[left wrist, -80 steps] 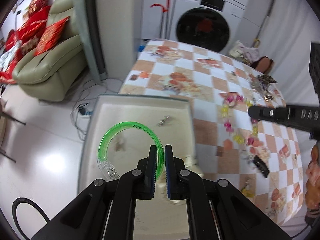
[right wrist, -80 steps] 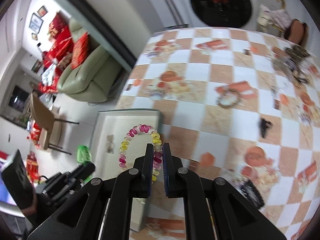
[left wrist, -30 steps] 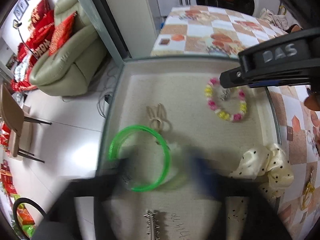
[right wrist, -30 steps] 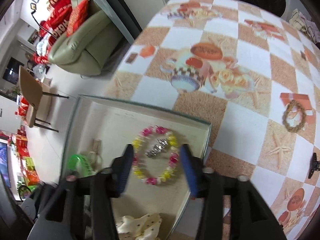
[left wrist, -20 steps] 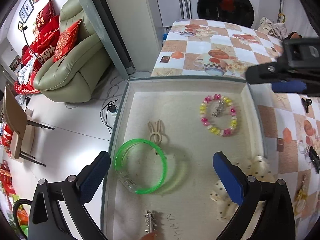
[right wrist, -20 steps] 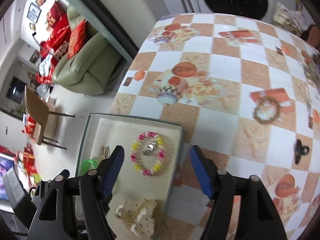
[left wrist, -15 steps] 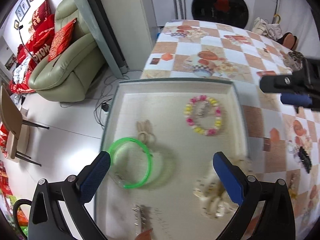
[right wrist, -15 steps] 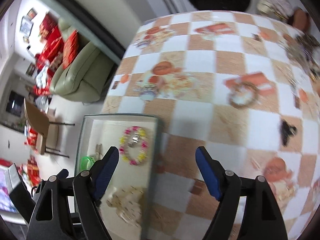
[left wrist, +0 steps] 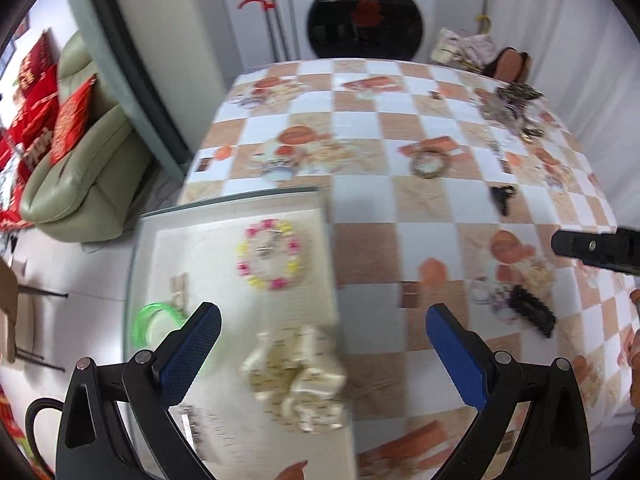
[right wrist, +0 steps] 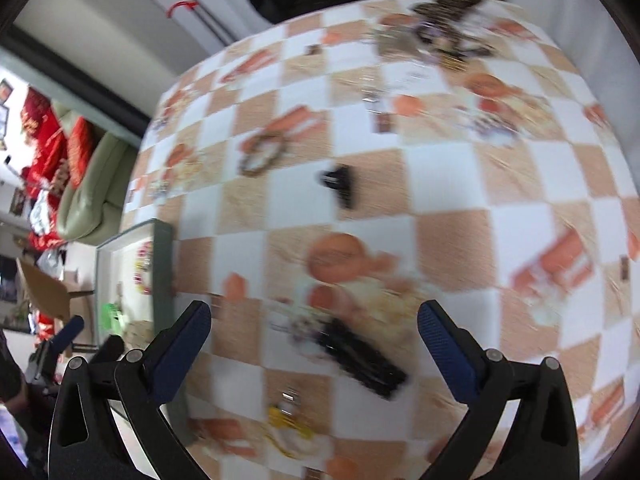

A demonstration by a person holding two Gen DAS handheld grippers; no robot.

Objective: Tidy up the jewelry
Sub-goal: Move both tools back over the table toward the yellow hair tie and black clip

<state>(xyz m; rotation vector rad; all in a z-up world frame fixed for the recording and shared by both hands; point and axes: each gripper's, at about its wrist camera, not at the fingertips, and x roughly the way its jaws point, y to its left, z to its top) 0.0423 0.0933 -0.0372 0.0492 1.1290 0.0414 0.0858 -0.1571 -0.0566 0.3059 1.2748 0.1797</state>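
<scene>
A shallow cream tray [left wrist: 328,240] sits at the table's left edge. In it lie a pink and yellow bead bracelet [left wrist: 268,254], a green bangle [left wrist: 154,320], a cream dotted scrunchie [left wrist: 298,380] and a beige bunny clip [left wrist: 179,290]. My left gripper [left wrist: 320,344] is open and empty above the tray's right side. My right gripper [right wrist: 314,344] is open and empty above a long black hair clip [right wrist: 362,358] on the checkered tablecloth. The tray [right wrist: 162,248] shows at the left of the right wrist view.
On the cloth lie a small black claw clip [right wrist: 340,184], a brown ring bracelet [right wrist: 262,154], a yellow trinket [right wrist: 286,418] and a heap of jewelry [right wrist: 436,44] at the far end. A sofa [left wrist: 80,172] and a washing machine [left wrist: 364,24] stand beyond the table.
Both grippers let go of the green bangle and the bead bracelet in the tray and opened. Both then swung right, the right one out over the loose items on the cloth.
</scene>
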